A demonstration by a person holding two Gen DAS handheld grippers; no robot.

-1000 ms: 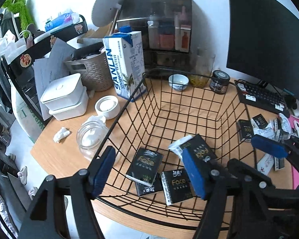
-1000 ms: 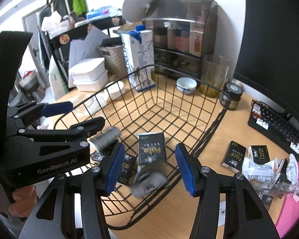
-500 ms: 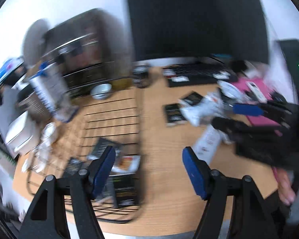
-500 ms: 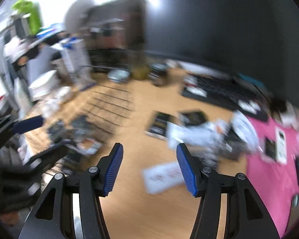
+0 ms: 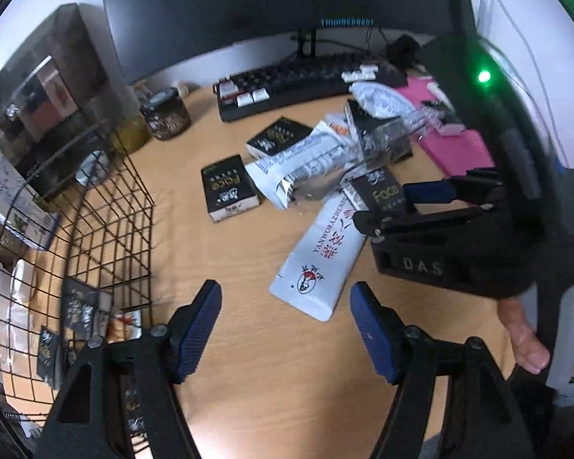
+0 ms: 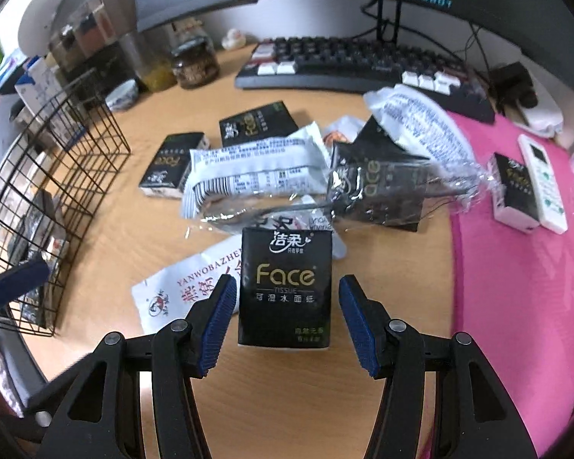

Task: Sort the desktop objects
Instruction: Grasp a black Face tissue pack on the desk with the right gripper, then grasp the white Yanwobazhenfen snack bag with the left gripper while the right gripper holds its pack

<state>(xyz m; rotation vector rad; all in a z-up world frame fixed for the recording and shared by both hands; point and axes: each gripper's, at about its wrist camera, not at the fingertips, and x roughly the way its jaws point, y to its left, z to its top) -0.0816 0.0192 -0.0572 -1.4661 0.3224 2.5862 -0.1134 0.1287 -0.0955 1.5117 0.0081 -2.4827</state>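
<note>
A black "Face" tissue pack lies on the wooden desk on top of a white sachet with red print. My right gripper is open astride this pack, its blue pads a little off both sides. In the left wrist view my left gripper hangs open over bare desk at the near end of the sachet. More black packs and a white wrapped pack lie beyond. At the left stands the black wire basket, with several packs in it.
A black keyboard and a monitor stand at the back. A dark jar and a drawer unit sit back left. On the pink mat at the right lie a white remote and another pack. A hand holds the right gripper.
Both grippers have swung from above the basket to the right, over the pile of packs on the desk, and come lower. The right one now straddles a Face pack.
</note>
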